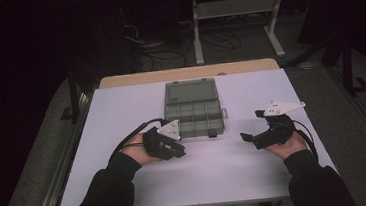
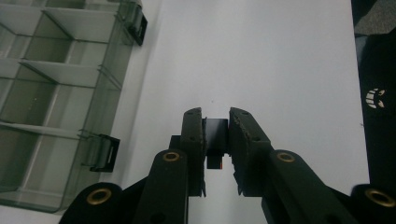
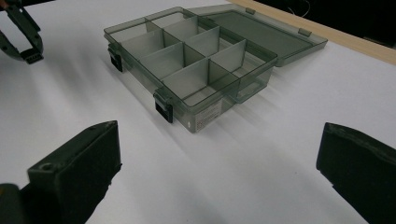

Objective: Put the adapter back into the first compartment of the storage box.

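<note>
A clear grey compartment box [image 1: 194, 113] lies open mid-table, with its lid [image 1: 190, 90] flat behind it and its cells looking empty. My left gripper [image 1: 179, 151] hovers just in front of the box's near left corner. It is shut on a small black block [image 2: 215, 132] with a red bit underneath, and the box [image 2: 56, 93] lies to the left. My right gripper [image 1: 252, 125] is held right of the box. Its jaws stand wide apart with nothing between them [image 3: 219, 154], and they face the box [image 3: 187, 51]. The left gripper [image 3: 25, 42] appears far off.
A white board [image 1: 227, 169] covers the table, with a wooden edge [image 1: 188, 73] behind it. Black latches [image 3: 164, 111] stick out from the box's front wall. Beyond the table a metal stand [image 1: 235, 8] and cables lie on a dark floor.
</note>
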Tool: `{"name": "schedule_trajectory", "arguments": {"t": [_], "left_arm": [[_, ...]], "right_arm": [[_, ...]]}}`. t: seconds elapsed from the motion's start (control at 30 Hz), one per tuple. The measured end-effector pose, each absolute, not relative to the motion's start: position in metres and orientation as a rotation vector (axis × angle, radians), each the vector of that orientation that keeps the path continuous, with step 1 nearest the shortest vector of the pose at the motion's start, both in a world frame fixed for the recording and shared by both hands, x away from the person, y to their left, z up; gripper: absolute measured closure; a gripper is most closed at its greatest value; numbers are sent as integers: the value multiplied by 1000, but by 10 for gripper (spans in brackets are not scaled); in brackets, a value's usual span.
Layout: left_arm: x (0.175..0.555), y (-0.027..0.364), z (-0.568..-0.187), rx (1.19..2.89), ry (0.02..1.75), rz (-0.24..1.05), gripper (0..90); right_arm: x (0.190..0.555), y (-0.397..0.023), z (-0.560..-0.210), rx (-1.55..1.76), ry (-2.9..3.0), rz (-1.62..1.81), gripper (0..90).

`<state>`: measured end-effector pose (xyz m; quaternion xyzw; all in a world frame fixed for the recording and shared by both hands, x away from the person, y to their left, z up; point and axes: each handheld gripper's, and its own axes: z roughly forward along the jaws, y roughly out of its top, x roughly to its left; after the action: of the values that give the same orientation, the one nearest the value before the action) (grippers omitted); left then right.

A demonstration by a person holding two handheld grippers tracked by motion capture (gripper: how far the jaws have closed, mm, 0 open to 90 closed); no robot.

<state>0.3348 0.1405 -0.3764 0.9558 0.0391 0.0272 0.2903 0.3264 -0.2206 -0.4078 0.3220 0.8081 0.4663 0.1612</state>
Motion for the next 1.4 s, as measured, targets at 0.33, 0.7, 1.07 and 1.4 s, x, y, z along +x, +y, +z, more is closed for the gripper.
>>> {"name": "schedule_trajectory", "arguments": {"t": [0.33,0.7,1.07,1.4], "left_arm": [[345,145,-373,2551,140,85,760],[360,154,-358,2523,191,98,760],[372,150,-354,2542,203,117,760],[388,145,-349,2544,230,140,760]], "right_arm": [[326,-220,-408,916,2309,1329,0],[326,-220,-408,917,2310,1332,0],[326,-220,-408,912,2313,1332,0],[326,-220,-408,916,2311,1341,0]]}}
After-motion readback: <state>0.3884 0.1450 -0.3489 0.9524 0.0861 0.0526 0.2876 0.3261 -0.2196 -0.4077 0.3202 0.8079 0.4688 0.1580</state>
